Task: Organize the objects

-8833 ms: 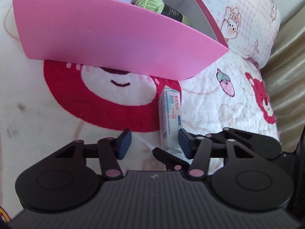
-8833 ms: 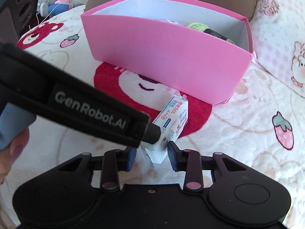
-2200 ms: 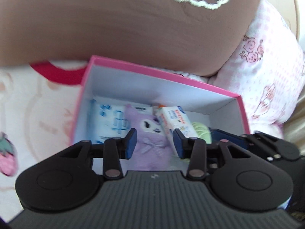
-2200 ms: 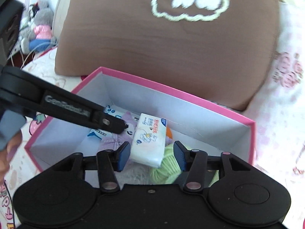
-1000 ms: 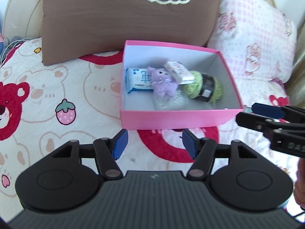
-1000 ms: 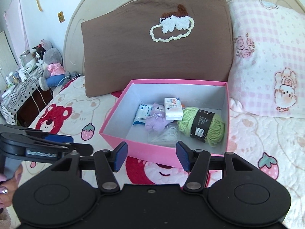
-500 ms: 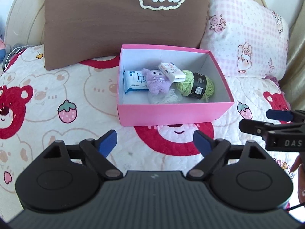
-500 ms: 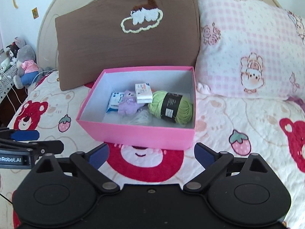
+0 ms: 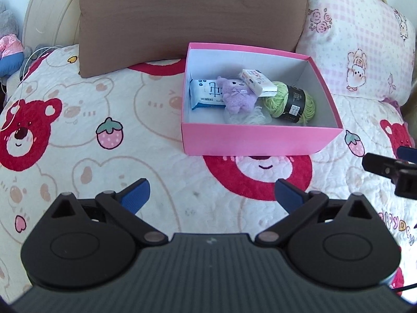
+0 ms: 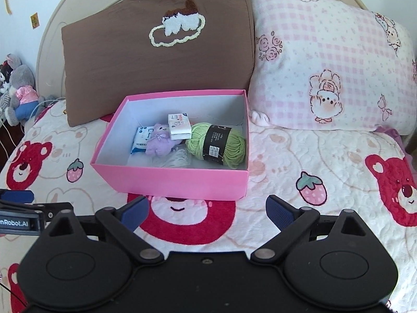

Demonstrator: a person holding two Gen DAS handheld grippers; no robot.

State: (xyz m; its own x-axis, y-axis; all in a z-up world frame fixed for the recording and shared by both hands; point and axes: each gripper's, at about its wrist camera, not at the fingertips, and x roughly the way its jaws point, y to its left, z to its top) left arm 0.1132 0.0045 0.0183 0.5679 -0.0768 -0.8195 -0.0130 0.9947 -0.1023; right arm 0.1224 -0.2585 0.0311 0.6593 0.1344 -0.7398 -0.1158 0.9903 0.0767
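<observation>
A pink box (image 9: 260, 140) sits on a bed quilt (image 9: 130, 135) with red bears and strawberries on it. The box is open on top and white inside. Its long side runs left to right in both views, and its back side is close to a brown pillow (image 9: 192, 15). A pink checked pillow (image 10: 333, 78) lies just beside the brown one, to the right.

All the little things are inside the box. A blue and white tissue pack (image 9: 206, 94) lies flat on the left, with its long side going left to right. A small purple plush toy (image 9: 237, 96) lies partly on top of it, with its head toward the back of the box. A small white packet (image 9: 258, 81) rests tilted, leaning on the toy and on the ball of green yarn (image 9: 292, 101). The packet's long side runs at a slant from back left to front right. The yarn lies on its side on the right, with a black paper band around its middle. A bit of white string (image 10: 172, 160) lies near the front wall.

The left gripper (image 9: 211, 195) is above the quilt, in front of the box. Its jaws are still spreading wide and nothing is between them. The right gripper (image 10: 207, 210) is also in front of the box, spread wide and empty.

A grey stuffed toy (image 10: 22, 94) sits far off at the left, beside the bed.
</observation>
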